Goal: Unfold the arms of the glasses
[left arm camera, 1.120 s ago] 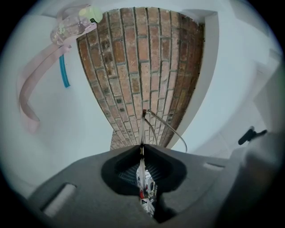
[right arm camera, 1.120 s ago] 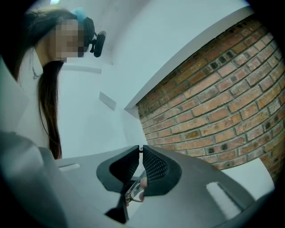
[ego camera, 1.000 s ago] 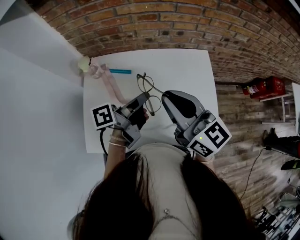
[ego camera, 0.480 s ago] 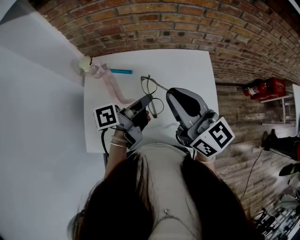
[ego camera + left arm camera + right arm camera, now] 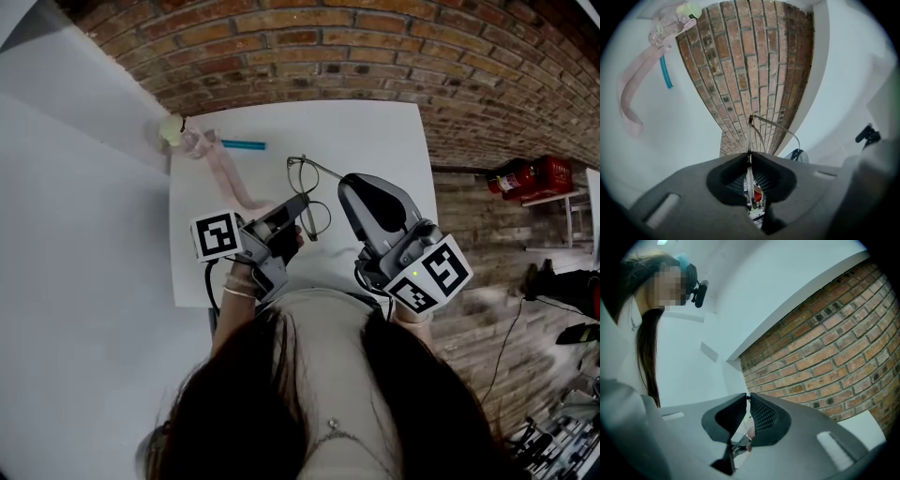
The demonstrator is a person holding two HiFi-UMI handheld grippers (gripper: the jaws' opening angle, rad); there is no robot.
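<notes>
Left tool [image 5: 302, 208] clamped the glasses [image 5: 319, 217] by the frame above the desk [image 5: 375, 131]; right tool [image 5: 345, 185], jaws together, sat at the opened arm's end

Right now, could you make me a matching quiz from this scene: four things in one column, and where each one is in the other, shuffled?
Things:
1. glasses
2. blue stick
3. pink strap
4. red canister

Places:
A. off the table, at the far right
B. clamped in the left hand-held gripper
C. lying flat near the table's far edge
D. trailing from the table's far left corner toward the person

Pairs: 1-B, 2-C, 3-D, 4-A.
</notes>
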